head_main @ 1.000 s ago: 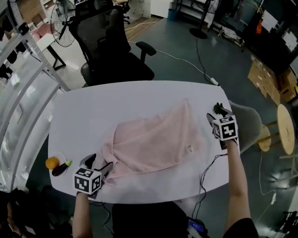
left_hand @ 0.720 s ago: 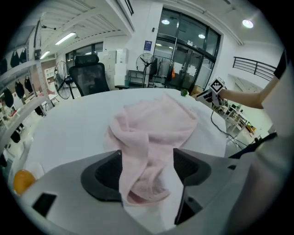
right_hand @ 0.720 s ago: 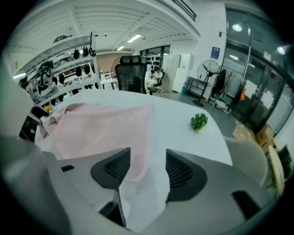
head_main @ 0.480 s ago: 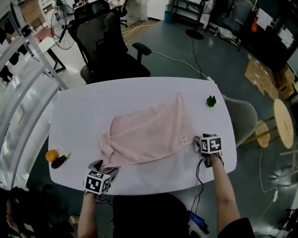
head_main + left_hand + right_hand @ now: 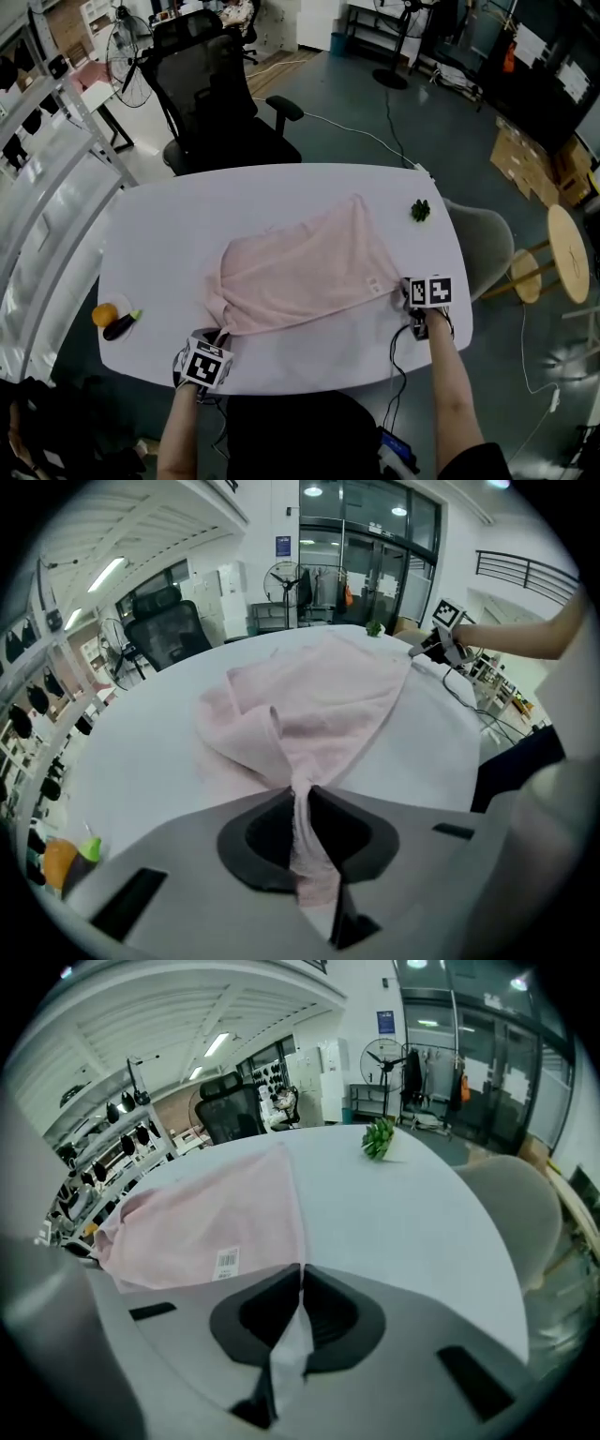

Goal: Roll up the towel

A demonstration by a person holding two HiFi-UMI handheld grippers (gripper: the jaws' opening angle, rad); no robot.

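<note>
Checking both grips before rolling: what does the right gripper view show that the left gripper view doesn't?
Only the right gripper view: the right gripper, jaws just closed on a flat corner of the towel, and the label beside it. Only the left gripper view: the left gripper, jaws just closed on a bunched corner, and the person's arm. Both: the towel, table, plant and chair.

We read the towel [image 5: 305, 272] as soft pink cloth with a matt, slightly fuzzy nap, and its white tag [image 5: 226, 1261] as printed paper or fabric. The counter [image 5: 169, 244] looks smooth, matt white. The office chair [image 5: 211, 84] seems black mesh and plastic; the stool [image 5: 570, 253] top looks pale wood.
</note>
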